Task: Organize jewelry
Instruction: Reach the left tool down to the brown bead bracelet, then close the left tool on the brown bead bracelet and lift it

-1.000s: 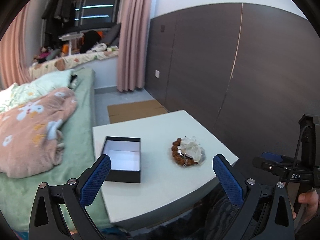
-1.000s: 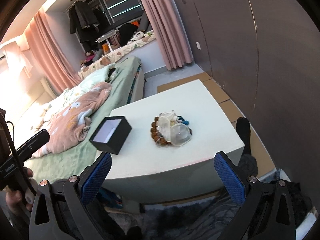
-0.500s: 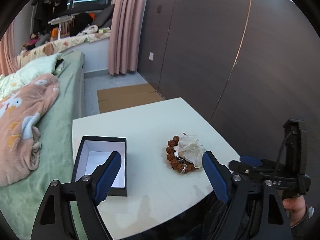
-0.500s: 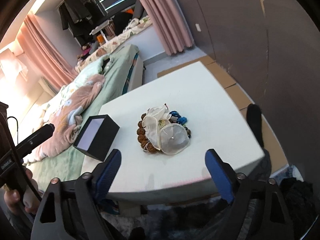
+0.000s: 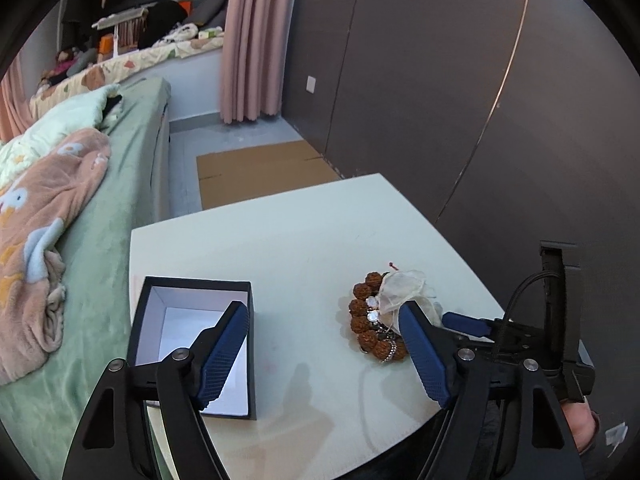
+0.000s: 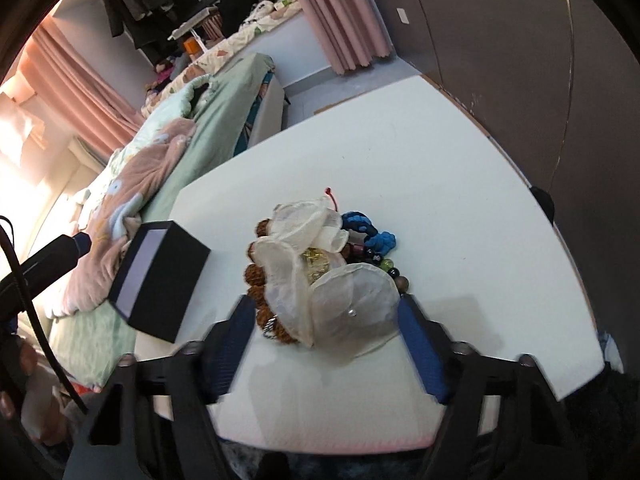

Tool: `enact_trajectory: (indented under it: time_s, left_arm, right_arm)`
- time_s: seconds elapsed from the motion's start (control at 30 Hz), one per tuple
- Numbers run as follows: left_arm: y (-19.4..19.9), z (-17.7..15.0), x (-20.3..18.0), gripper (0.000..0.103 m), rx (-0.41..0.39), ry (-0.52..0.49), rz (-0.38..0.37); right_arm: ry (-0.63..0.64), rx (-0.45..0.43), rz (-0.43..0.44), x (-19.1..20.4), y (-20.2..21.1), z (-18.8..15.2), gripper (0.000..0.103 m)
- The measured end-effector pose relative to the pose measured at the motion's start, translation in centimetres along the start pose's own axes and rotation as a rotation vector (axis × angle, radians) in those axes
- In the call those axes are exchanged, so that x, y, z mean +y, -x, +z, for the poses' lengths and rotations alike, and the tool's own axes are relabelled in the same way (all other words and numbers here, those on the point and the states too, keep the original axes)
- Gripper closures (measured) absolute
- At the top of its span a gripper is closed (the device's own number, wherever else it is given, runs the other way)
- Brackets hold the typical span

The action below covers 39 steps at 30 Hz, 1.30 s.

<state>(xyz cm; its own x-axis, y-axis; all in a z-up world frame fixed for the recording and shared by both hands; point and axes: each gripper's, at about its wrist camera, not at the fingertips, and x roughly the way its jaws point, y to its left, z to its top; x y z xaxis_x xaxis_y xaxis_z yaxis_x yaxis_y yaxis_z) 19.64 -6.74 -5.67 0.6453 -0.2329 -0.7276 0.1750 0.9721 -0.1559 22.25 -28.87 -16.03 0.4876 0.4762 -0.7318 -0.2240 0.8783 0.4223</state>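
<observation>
Your right tool (image 6: 326, 320) hangs spread wide and empty, its blue fingers (image 6: 420, 344) straddling the near edge of the jewelry pile (image 6: 320, 276), which lies straight ahead of it and just beyond the tips. That pile sits near the middle of the white surface (image 6: 440, 160): a brown bead bracelet (image 6: 256, 284) curls along its left side, a sheer white fabric flower (image 6: 332, 300) covers the top, and a blue knotted cord (image 6: 372, 236) with some darker beads shows at the far right. Your left tool (image 5: 324, 344) is also released and holds nothing; from it the pile lies ahead and to the right, close by its right finger, while the open black box (image 5: 192, 340) lies to its left with the left finger over the white inside of the box. So the right hand is the one lined up on the pile, and the box is to the left of the pile, well apart from it, at the corner of the surface nearest the bed (image 5: 112, 208). My reading is that nothing has gone into the box yet, and that the tangled heap has no clear long axis, so closing on the flower from above looks like the simplest start. Beyond the surface you have a dark panelled wall (image 5: 440, 80), pink curtains (image 5: 256, 40), flattened cardboard (image 5: 260, 172) on the floor and a peach blanket (image 5: 36, 232) on the bed.
</observation>
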Motion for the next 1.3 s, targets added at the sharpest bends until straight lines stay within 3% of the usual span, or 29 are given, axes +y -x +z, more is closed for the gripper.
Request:
enact_trajectory:
  time_s: [0.03, 0.1, 0.13, 0.33, 0.47, 0.63, 0.83, 1.0, 1.3]
  left_arm:
    - [-0.5, 0.1, 0.0, 0.025, 0.013, 0.002, 0.001]
    - [-1.3, 0.4, -0.2, 0.025, 0.034, 0.0, 0.0]
    - [-1.7, 0.5, -0.4, 0.025, 0.041, -0.006, 0.0]
    - [-4.8, 1.3, -1.4, 0.025, 0.097, -0.016, -0.025]
    - [-7.2, 1.7, -1.8, 0.042, 0.156, -0.008, -0.03]
    - [-9.4, 1.6, -1.8, 0.048, 0.22, 0.018, -0.031]
    - [-10.6, 0.4, -2.1, 0.05, 0.236, 0.006, -0.022]
    - [-11.7, -0.9, -2.1, 0.058, 0.26, -0.011, -0.011]
    - [-12.3, -1.1, -1.2, 0.061, 0.282, 0.081, -0.117]
  right_arm:
    - [-0.006, 0.004, 0.005, -0.3, -0.2, 0.0, 0.055]
    - [-0.016, 0.009, 0.019, -0.8, -0.4, 0.0, 0.092]
    - [-0.025, -0.002, 0.035, -1.1, -0.1, -0.1, 0.097]
    - [-0.033, -0.083, 0.071, -2.5, 2.4, 0.3, 0.097]
    - [-0.056, -0.133, 0.075, -3.5, 4.3, 0.5, 0.097]
    - [-0.082, -0.173, 0.074, -4.6, 6.2, 0.3, 0.097]
    - [-0.093, -0.168, 0.066, -4.9, 6.1, 0.2, 0.097]
    - [-0.093, -0.153, 0.06, -4.8, 5.6, -0.2, 0.097]
    - [-0.086, -0.143, 0.037, -3.9, 5.7, -0.3, 0.098]
